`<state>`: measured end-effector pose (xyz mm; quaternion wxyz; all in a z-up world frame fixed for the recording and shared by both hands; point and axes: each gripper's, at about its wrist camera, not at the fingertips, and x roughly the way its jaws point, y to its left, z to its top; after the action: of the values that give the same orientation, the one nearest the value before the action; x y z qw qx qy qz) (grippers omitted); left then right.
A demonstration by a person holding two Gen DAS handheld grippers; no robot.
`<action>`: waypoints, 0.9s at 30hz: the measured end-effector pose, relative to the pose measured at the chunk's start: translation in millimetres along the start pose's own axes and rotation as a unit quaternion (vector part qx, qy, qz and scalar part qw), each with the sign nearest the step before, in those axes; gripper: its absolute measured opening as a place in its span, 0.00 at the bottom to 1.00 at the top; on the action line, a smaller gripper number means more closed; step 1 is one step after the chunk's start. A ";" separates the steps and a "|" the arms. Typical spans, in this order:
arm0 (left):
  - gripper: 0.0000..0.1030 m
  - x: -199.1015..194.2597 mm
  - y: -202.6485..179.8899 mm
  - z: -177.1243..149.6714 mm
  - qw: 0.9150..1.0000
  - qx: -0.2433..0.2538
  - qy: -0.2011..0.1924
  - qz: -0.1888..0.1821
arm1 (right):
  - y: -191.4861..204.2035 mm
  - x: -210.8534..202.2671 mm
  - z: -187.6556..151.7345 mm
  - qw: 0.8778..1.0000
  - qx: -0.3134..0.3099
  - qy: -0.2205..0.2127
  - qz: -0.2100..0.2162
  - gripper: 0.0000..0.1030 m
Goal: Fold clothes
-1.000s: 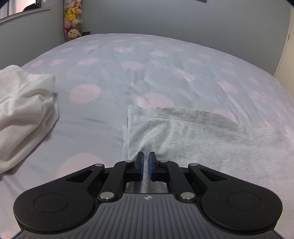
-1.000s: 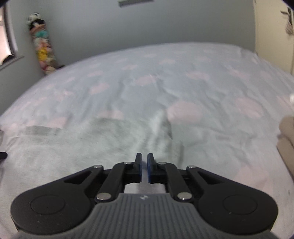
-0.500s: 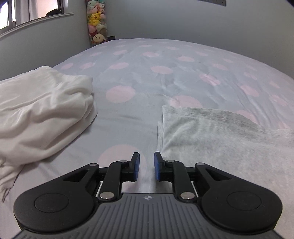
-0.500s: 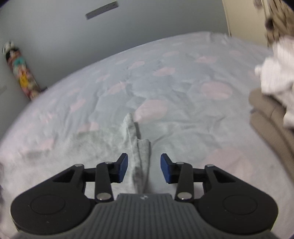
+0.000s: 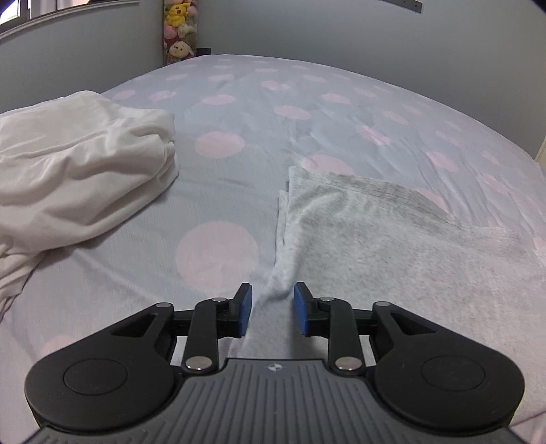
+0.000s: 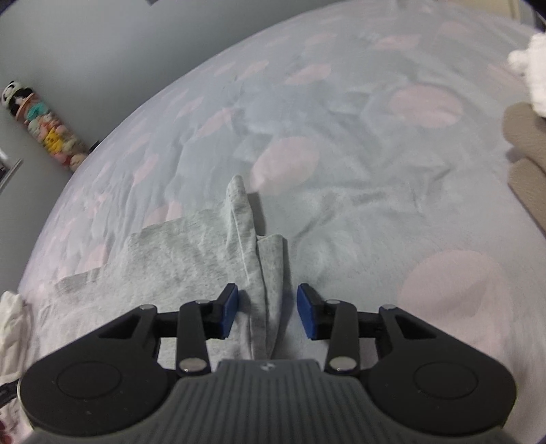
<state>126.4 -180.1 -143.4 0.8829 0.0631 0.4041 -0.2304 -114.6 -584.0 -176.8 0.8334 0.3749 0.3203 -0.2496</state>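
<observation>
A light grey garment (image 5: 392, 239) lies flat on the bed, partly folded. My left gripper (image 5: 272, 309) is open; a raised ridge at the garment's left edge runs between its blue pads, untouched by them. In the right wrist view the same garment (image 6: 191, 252) shows with a bunched fold (image 6: 262, 273) at its right edge. My right gripper (image 6: 267, 314) is open with that fold lying between its pads, free of them.
The bed has a pale blue sheet with pink dots (image 5: 218, 143). A white bundle of cloth (image 5: 68, 170) lies left of the grey garment. Folded beige clothes (image 6: 529, 164) and something white sit at the right. Plush toys (image 5: 177, 30) hang in the far corner.
Both grippers went from shut to open and let go of the grey garment's edges. Both views have swung, the left one bringing the white bundle further in.
</observation>
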 end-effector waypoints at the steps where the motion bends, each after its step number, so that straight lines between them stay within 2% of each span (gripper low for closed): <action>1: 0.25 -1.0 -0.7 -1.6 1.000 0.000 0.001 -0.001 | -3.1 0.1 3.7 1.000 -0.007 0.012 0.012 0.41; 3: 0.26 -2.8 -2.5 -4.7 1.000 0.001 0.003 -0.002 | -12.4 1.4 10.2 0.999 -0.008 0.031 0.041 0.42; 5: 0.27 -4.7 -5.0 -7.1 1.000 0.001 0.005 0.000 | -25.9 2.2 12.8 0.996 0.017 0.035 0.080 0.48; 7: 0.27 -7.0 -7.0 -8.2 1.000 0.001 0.008 0.001 | -39.0 4.1 11.3 0.990 0.054 0.032 0.128 0.67; 9: 0.27 -9.4 -10.3 -7.6 1.000 0.004 0.009 0.002 | -42.6 4.8 7.6 0.985 0.066 0.021 0.156 0.76; 10: 0.27 -10.8 -12.4 -7.3 1.000 0.006 0.009 0.004 | -40.7 5.5 5.9 0.984 0.060 0.017 0.164 0.84; 13: 0.27 -14.7 -18.0 -6.6 1.000 0.008 0.008 0.006 | -29.9 7.5 3.6 0.983 0.030 0.015 0.179 0.98; 17: 0.28 -20.5 -23.3 -6.4 1.000 0.011 0.005 0.008 | -24.3 8.5 -0.3 0.984 0.024 0.005 0.175 1.00; 24: 0.29 -28.4 -25.2 -5.3 1.000 0.012 0.003 0.016 | -18.9 11.9 2.4 0.985 0.059 0.002 0.162 1.00; 27: 0.30 -31.3 -25.2 -5.1 1.000 0.012 0.002 0.017 | -23.5 11.3 7.3 0.983 0.062 0.008 0.172 1.00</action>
<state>93.6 -189.8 -121.6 0.8851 0.0812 0.4017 -0.2206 -119.9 -605.7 -192.2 0.8367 0.4767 0.2416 -0.1194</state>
